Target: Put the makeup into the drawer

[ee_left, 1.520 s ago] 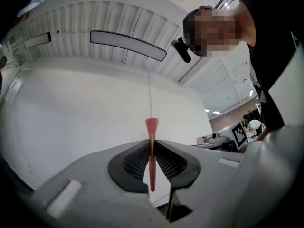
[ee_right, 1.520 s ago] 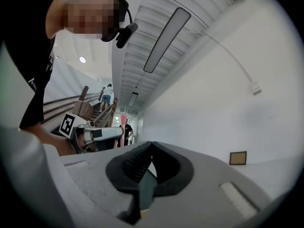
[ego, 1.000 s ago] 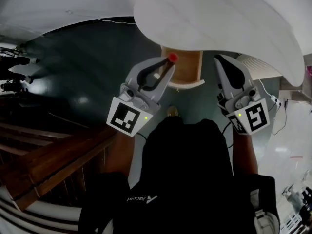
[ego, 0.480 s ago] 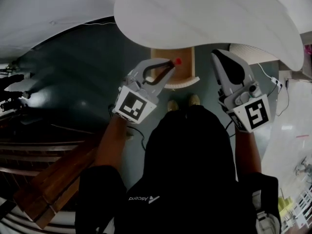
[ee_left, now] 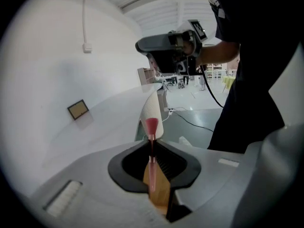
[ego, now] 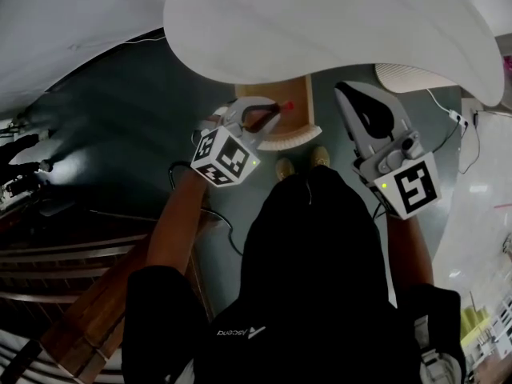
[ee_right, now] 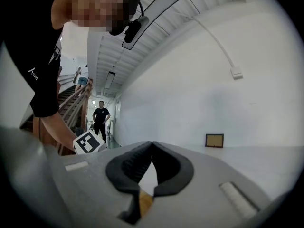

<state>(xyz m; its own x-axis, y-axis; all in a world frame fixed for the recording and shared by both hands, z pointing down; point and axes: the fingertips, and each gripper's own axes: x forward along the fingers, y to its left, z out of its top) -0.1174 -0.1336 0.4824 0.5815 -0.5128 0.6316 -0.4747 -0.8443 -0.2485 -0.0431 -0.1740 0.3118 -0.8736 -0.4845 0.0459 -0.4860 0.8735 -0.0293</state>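
My left gripper (ego: 276,107) is shut on a slim makeup brush (ego: 286,105) with a red tip, and holds it over the open wooden drawer (ego: 298,93) under the white table (ego: 320,22). In the left gripper view the pink brush (ee_left: 151,127) stands upright between the closed jaws of the left gripper (ee_left: 152,148), with the drawer's wood (ee_left: 160,196) below. The right gripper (ego: 346,92) hangs to the right of the drawer, shut with nothing in it. In the right gripper view, the right gripper (ee_right: 152,145) has its pads touching at the tips.
The drawer's white ribbed front (ego: 292,141) faces my feet. A white ribbed object (ego: 408,77) stands at the right under the table. A small framed square (ee_right: 214,140) lies on the white top. Wooden stair rails (ego: 96,294) run at the left. A person (ee_right: 100,118) stands far off.
The left gripper with the brush has reached further forward over the drawer. The table and drawer have slid left in the head view. The right gripper stays shut beside the drawer.
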